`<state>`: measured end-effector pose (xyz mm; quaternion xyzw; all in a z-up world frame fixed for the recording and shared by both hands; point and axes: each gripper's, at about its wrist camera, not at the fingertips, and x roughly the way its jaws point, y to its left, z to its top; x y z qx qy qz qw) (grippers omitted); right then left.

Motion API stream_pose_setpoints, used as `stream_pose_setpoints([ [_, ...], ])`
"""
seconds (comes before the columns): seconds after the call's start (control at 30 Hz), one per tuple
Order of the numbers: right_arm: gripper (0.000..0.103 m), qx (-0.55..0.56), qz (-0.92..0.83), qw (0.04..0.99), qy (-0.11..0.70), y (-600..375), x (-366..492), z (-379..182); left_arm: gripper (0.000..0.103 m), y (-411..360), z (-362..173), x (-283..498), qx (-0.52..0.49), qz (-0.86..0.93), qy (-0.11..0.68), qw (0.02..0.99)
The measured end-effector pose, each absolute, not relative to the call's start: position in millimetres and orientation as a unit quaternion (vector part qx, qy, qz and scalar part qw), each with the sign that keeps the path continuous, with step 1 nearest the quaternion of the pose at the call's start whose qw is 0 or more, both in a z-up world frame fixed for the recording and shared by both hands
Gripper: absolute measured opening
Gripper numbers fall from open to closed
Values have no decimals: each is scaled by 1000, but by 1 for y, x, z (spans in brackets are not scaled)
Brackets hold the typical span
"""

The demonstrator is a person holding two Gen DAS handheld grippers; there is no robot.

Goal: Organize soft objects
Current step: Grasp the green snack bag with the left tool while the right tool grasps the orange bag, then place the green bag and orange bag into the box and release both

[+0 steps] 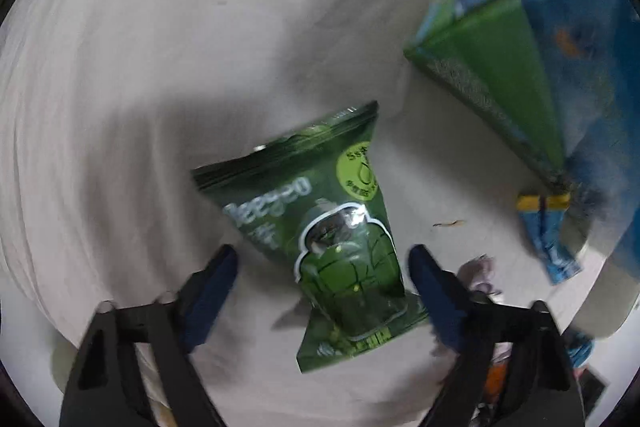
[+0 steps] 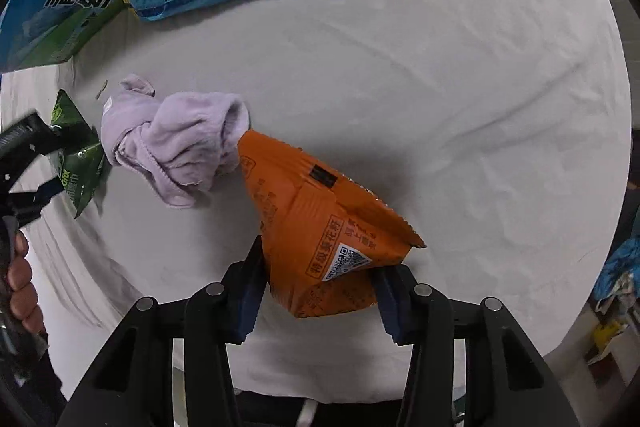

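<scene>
- Left gripper (image 1: 324, 267): fingers spread wide around green snack bag (image 1: 336, 247), lying on white cloth-covered desk (image 1: 160, 47); nothing gripped yet.
- Right gripper (image 2: 320, 279): fingers pressed against orange snack bag (image 2: 316, 227), apparently clamped, beside lilac cloth (image 2: 180, 143).
- Step, probably: picking up bags.
- Next: close left fingers gently, lift.
</scene>
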<state>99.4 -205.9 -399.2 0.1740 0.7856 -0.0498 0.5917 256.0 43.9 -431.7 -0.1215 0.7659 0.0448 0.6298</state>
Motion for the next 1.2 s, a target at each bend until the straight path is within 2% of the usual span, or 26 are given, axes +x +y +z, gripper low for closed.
stream_pose_setpoints([
  [0.03, 51, 170, -48, 591, 787, -206, 100, -399, 68, 40, -434, 255, -106, 41, 768, 630],
  [0.17, 51, 155, -46, 591, 791, -204, 109, -401, 46, 29, -431, 238, -50, 23, 762, 645],
  [0.33, 51, 159, -42, 582, 797, -191, 113, -408, 39, 22, -427, 219, -21, 19, 750, 660],
  [0.6, 47, 139, -7, 601, 787, -206, 129, -376, 36, 19, -397, 201, -21, 12, 718, 696],
  [0.97, 46, 132, 56, 653, 744, -197, 145, -280, 36, -25, -297, 162, -8, -62, 660, 749],
  [1.2, 46, 136, 75, 698, 699, -207, 157, -217, 36, -49, -227, 176, 22, -97, 612, 784],
])
